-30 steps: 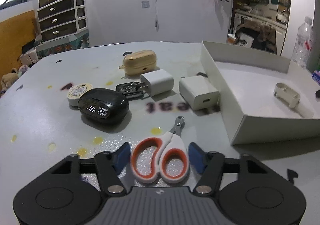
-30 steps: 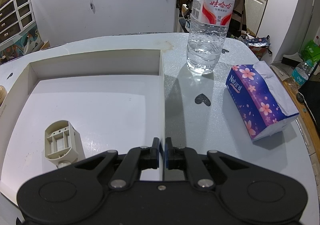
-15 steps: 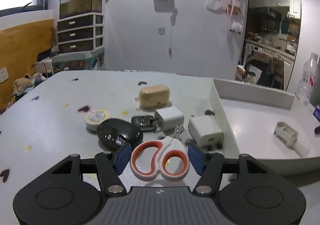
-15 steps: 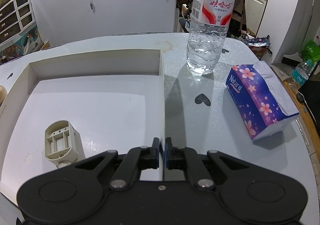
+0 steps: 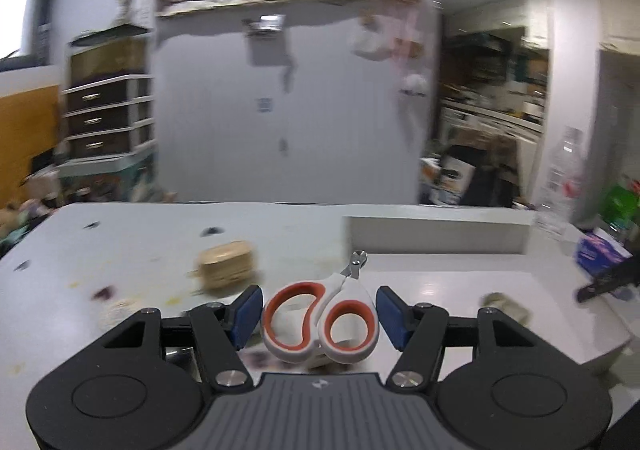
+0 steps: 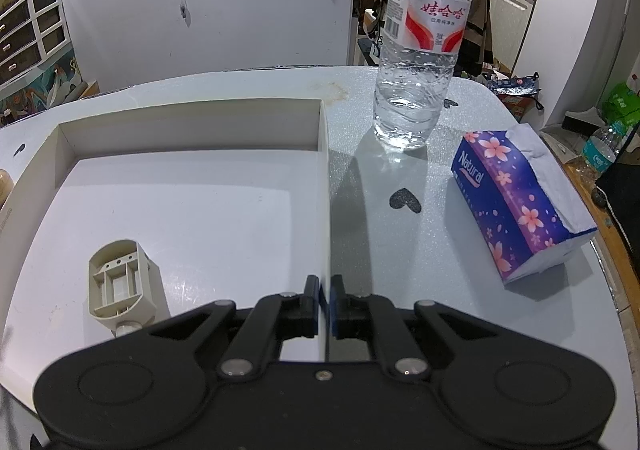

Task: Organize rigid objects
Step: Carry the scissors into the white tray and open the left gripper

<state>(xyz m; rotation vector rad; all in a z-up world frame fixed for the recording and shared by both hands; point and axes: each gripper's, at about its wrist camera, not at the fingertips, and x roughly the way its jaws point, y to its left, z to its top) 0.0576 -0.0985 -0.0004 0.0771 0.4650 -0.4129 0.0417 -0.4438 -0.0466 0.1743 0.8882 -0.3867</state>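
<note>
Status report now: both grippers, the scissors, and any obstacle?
Left gripper holds scissors by handles, above the table. Right gripper shut on white tray wall. Beige plastic part in tray.

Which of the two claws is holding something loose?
The left gripper: its jaws clamp the orange-and-white scissors by the handles. The right gripper only pinches the white box's wall.

motion-blurred tan case and tray part; charger hidden behind scissors

Glossy plastic scissors handles w/ metal tip.
</note>
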